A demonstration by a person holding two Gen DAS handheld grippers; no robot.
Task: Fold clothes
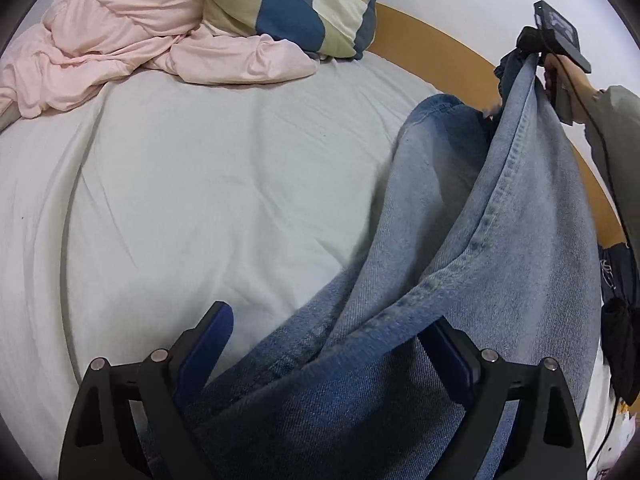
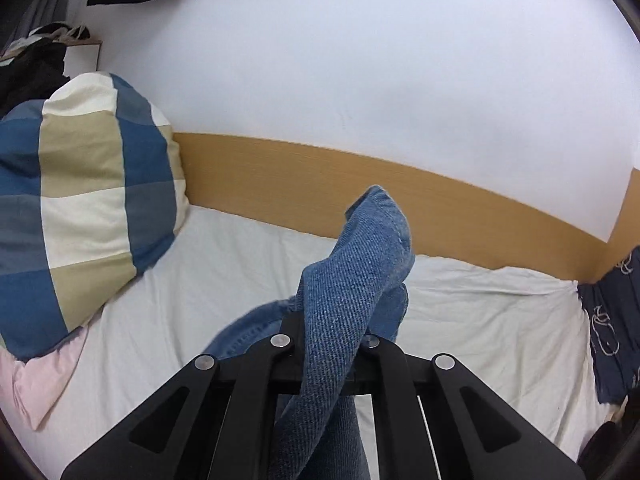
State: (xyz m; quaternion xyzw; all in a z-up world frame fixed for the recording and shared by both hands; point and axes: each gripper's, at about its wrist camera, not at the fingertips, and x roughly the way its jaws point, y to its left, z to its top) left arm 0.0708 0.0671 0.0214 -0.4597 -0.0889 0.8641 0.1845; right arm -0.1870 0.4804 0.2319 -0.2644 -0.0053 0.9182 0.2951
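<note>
Lifting one end of the jeans point(image 1: 460, 240) off the bed looks like the step in hand, ahead of the first fold. At far left a pink blanket point(image 1: 120, 36) and a checked pillow point(image 1: 296, 4) crowd the head of the mattress, while the white sheet point(image 1: 180, 184) beside them lies bare, leaving good room for laying the denim flat. Lower down, the left gripper point(image 1: 328, 364) stands released, its blue pads spread wide with the jeans draped between them; the cloth seems to brush the right pad, but no pinch shows. Further right the denim rises to the right gripper point(image 1: 532, 46), clenched on a bunched end of the jeans, a grip the right wrist view confirms with cloth poking out past the closed fingers point(image 2: 376, 344). Next, I judge, the left claw must close on the fabric so both ends can be spread. A wooden bed rail point(image 1: 440, 48) and the wall hem in the right side.
</note>
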